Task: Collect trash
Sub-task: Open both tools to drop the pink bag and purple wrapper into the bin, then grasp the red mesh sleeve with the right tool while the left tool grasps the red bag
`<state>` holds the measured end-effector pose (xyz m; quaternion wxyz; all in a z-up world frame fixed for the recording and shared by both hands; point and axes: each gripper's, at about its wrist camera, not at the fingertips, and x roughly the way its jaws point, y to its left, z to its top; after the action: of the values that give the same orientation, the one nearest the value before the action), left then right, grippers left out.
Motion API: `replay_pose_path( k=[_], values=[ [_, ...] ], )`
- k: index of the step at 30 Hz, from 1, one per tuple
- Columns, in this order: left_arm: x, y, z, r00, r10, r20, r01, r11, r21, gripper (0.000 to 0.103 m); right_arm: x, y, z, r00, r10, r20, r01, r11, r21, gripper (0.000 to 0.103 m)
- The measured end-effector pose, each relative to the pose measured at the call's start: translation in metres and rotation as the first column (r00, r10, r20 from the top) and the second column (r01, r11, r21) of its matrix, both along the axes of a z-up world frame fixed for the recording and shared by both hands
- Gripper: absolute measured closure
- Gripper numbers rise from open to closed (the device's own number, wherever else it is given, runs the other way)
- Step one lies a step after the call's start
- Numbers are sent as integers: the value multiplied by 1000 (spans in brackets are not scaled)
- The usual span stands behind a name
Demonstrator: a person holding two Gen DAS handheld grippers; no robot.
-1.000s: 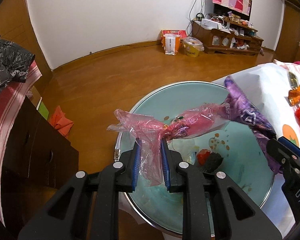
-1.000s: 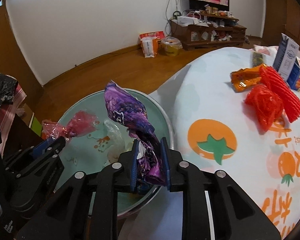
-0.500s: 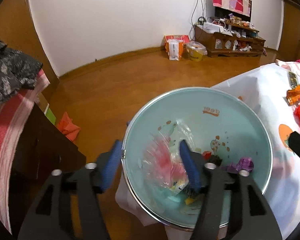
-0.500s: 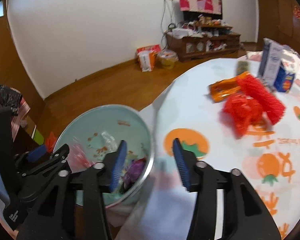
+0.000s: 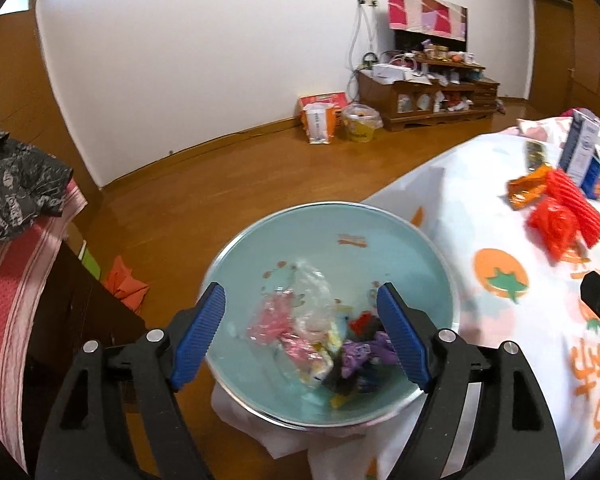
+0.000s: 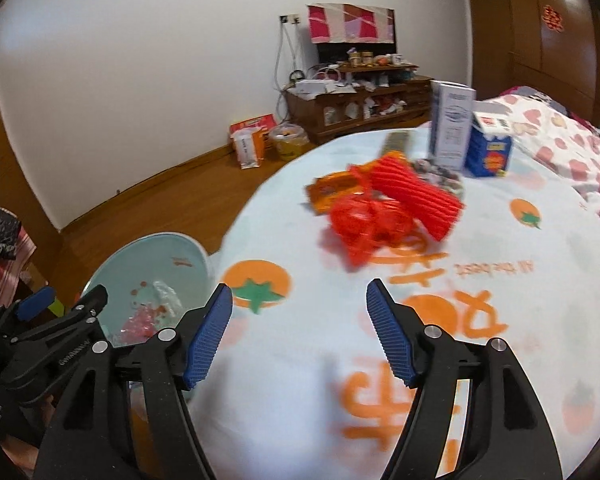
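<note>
Wrappers dropped: pink wrapper [image 5: 278, 322] and purple wrapper [image 5: 364, 354] now lie in basin [image 5: 400, 236], below left gripper [image 5: 302, 334].
Both tongs empty, jaws opening; right gripper [image 6: 298, 330] faces red trash [image 6: 374, 220] ahead on tablecloth [image 6: 500, 288]. Basin contents blurred, remaining items unclear.

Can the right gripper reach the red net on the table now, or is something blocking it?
Probably yes. The right gripper is opening, empty, facing the red net across bare tablecloth; nothing lies between.
</note>
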<state>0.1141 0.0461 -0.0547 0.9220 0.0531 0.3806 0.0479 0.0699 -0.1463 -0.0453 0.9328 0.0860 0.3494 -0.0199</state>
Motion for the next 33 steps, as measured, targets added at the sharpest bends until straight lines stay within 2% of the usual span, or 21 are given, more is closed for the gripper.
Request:
replay_pose_path(
  k=[7, 12, 18, 24, 33],
  values=[
    [-7, -33, -5, 995, -96, -33, 95, 995, -24, 26, -19, -47, -7, 996, -89, -11, 89, 996, 8, 35],
    [-9, -62, -11, 984, -169, -50, 168, 986, -20, 26, -25, -83, -12, 988, -151, -29, 152, 988, 10, 41],
    [-1, -92, -14, 969, -239, -60, 237, 971, -34, 30, -21, -111, -13, 984, -171, -39, 172, 985, 12, 46],
    [13, -116, -11, 959, -279, -54, 278, 960, -39, 33, 15, -129, -5, 993, -108, -37, 109, 994, 12, 47],
    [46, -139, -5, 945, -325, -41, 321, 944, -71, 34, 86, -141, -15, 993, 35, -109, -29, 998, 53, 48]
  ],
)
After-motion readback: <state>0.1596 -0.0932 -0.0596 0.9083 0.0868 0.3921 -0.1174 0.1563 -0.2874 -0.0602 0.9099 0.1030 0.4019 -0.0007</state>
